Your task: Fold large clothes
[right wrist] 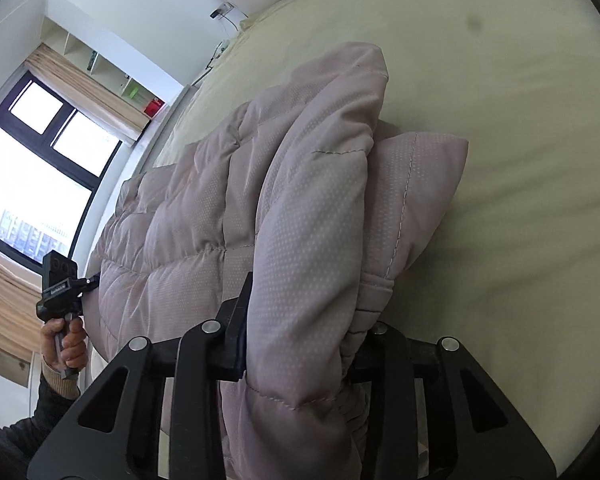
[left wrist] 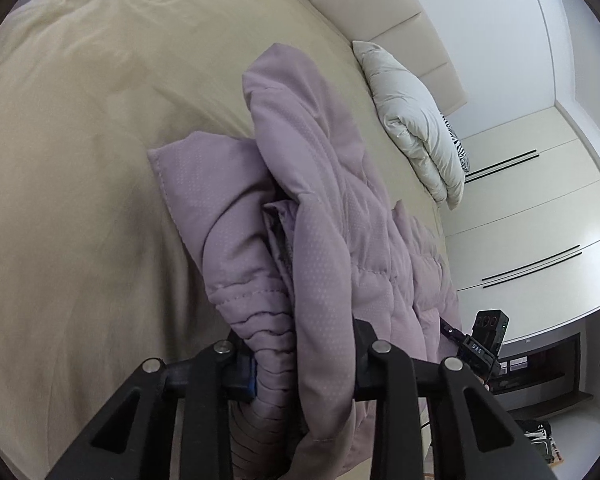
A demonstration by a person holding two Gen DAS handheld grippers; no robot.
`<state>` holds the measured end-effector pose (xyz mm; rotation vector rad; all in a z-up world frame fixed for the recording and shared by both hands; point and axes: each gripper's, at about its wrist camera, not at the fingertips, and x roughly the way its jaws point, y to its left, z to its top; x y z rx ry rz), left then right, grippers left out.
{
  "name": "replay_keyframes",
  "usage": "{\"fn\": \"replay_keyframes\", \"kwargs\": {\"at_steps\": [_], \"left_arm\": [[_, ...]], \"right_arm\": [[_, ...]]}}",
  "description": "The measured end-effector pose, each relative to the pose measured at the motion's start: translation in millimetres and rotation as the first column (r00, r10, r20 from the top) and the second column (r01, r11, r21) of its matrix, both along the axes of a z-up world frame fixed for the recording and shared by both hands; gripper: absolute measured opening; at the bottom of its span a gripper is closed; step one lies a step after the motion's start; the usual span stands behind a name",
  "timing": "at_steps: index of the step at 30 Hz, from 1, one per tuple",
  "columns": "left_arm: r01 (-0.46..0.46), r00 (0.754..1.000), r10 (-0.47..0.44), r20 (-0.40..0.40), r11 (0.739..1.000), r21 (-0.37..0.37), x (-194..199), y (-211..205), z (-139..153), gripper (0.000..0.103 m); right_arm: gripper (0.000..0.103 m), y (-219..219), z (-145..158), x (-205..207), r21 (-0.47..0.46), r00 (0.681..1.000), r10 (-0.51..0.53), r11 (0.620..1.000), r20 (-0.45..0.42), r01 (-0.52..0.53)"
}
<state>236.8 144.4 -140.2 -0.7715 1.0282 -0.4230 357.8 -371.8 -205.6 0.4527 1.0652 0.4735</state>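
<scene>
Mauve quilted jacket (left wrist: 324, 216) lay on the beige bed (left wrist: 80, 160), bunched near the bed's near edge, with one sleeve end sticking out flat on the sheet. Wide bare sheet spread beyond the jacket on the far side; toward the headboard (left wrist: 388, 12) sat a folded white duvet (left wrist: 416, 120) with a zebra-print item tucked behind it, well apart from the jacket. White wardrobe doors (left wrist: 532, 208) stood past the bed edge. Readable text: "DAS" on the other gripper's body in the left wrist view; a label on the gripper in the right wrist view was too blurred to read. Left gripper (left wrist: 300, 368) fingers were clamped on a thick fold of the jacket, with fabric filling the gap and draping over the front. Right gripper (right wrist: 300, 344) fingers likewise pinched a jacket fold, cloth spilling over both sides. Window (right wrist: 32, 168) with dark frame lay beyond the jacket's far side.
</scene>
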Motion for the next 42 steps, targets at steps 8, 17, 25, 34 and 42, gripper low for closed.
{"fn": "replay_keyframes", "kwargs": {"at_steps": [8,17,25,34,42], "left_arm": [[0.006,0.999,-0.005,0.033,1.0,-0.02,-91,21,25,0.033],[-0.012,1.0,0.011,-0.011,1.0,-0.01,-142,36,-18,0.035],[-0.042,0.998,0.039,-0.041,0.996,-0.077,-143,46,-67,0.049],[-0.053,0.997,0.048,-0.054,0.994,-0.091,-153,63,-78,0.052],[-0.043,0.999,0.042,-0.032,0.998,-0.039,-155,57,-69,0.057]], "right_arm": [[0.03,17,50,-78,0.049,0.996,0.009,0.999,0.092,-0.013],[0.029,35,21,-141,0.119,0.998,-0.034,0.993,0.06,0.027],[0.044,36,-54,-134,0.161,0.991,-0.131,0.978,-0.033,0.135],[0.047,24,-74,-165,0.222,0.985,-0.17,0.959,-0.041,0.175],[0.052,16,-71,-180,0.206,0.981,-0.189,0.959,-0.045,0.195]]}}
